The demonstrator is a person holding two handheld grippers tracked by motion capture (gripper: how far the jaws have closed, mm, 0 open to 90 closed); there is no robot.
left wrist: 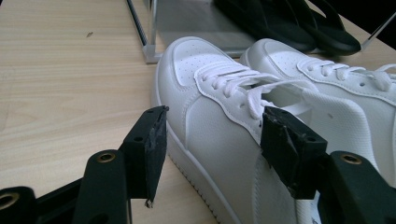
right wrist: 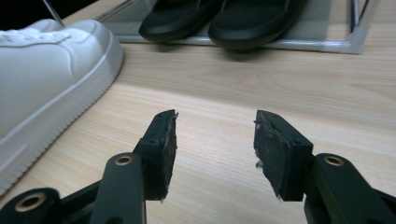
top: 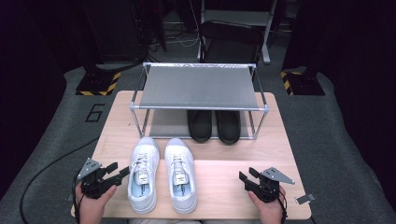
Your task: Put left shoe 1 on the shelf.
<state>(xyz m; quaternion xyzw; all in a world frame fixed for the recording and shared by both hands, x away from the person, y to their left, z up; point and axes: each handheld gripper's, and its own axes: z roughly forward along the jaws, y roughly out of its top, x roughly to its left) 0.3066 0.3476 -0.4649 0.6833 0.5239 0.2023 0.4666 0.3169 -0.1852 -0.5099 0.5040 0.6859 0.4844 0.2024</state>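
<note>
The left gripper (top: 120,171) sits at about eight o'clock on the table (top: 224,182), its jaws spread wide and grasping nothing. In the left gripper view the jaws stand on either side of the left white sneaker's (left wrist: 233,140) flank; the right-hand pad lies against or just in front of its laces, the other clear of it. The right gripper (top: 246,177) rests at about four o'clock, jaws likewise released, with bare wood between them.

Two white sneakers lie side by side at six o'clock, toes pointing to twelve: the left white sneaker just beside the left gripper, and the right white sneaker (top: 180,175) well apart from the right gripper. Two black slippers (top: 214,125) sit as a pair on the lower level of the shoe rack (top: 198,88) at twelve o'clock, toes towards the person. The rack is one, with two grey shelves in a metal frame; its top shelf is bare.

The table is light wood. Around it lies grey floor, with a painted number at ten o'clock, two stands with yellow-black striped bases at eleven and one o'clock, and one dark chair (top: 229,39) behind the rack.
</note>
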